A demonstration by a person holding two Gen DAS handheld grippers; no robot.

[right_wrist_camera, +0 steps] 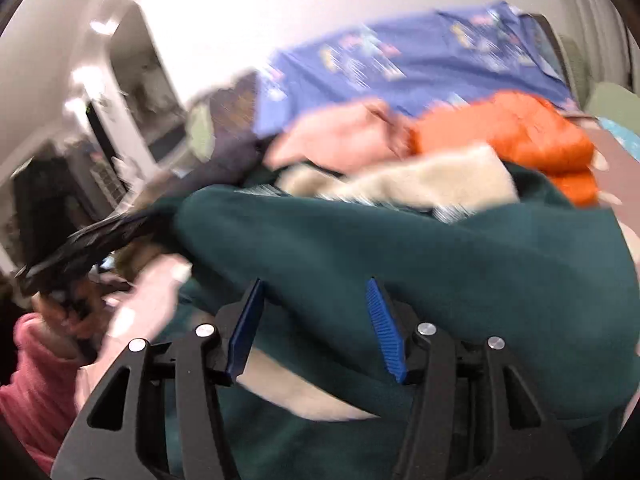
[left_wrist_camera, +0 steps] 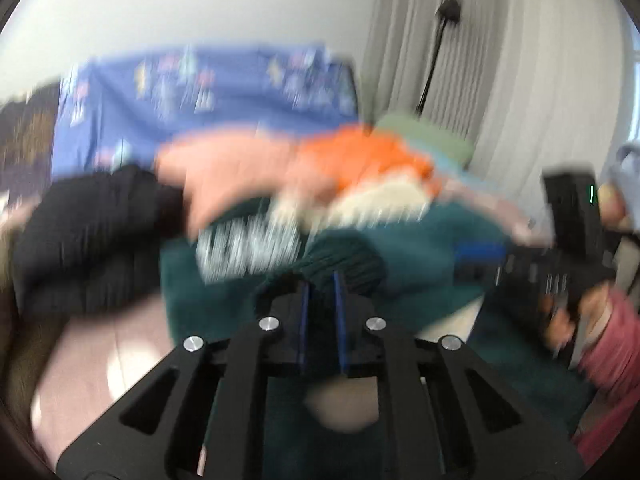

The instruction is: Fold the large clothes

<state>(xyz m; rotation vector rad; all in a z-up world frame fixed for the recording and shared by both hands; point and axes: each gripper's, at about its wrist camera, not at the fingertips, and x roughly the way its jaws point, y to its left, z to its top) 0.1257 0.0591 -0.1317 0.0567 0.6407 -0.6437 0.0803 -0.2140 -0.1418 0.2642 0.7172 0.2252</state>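
A dark green sweatshirt (left_wrist_camera: 420, 248) with white lettering lies in front of a pile of clothes; it also fills the right wrist view (right_wrist_camera: 440, 256). My left gripper (left_wrist_camera: 320, 280) is shut on a ribbed edge of the green sweatshirt. My right gripper (right_wrist_camera: 316, 292) is open, its blue pads wide apart over the green fabric, holding nothing. It also shows at the right of the left wrist view (left_wrist_camera: 480, 260). Both views are blurred by motion.
Behind the sweatshirt lie a pink garment (right_wrist_camera: 340, 136), an orange puffy jacket (right_wrist_camera: 520, 132), a cream fleece (right_wrist_camera: 420, 184), a black garment (left_wrist_camera: 92, 232) and a blue patterned sheet (right_wrist_camera: 400, 64). White curtains (left_wrist_camera: 500, 80) hang at the right.
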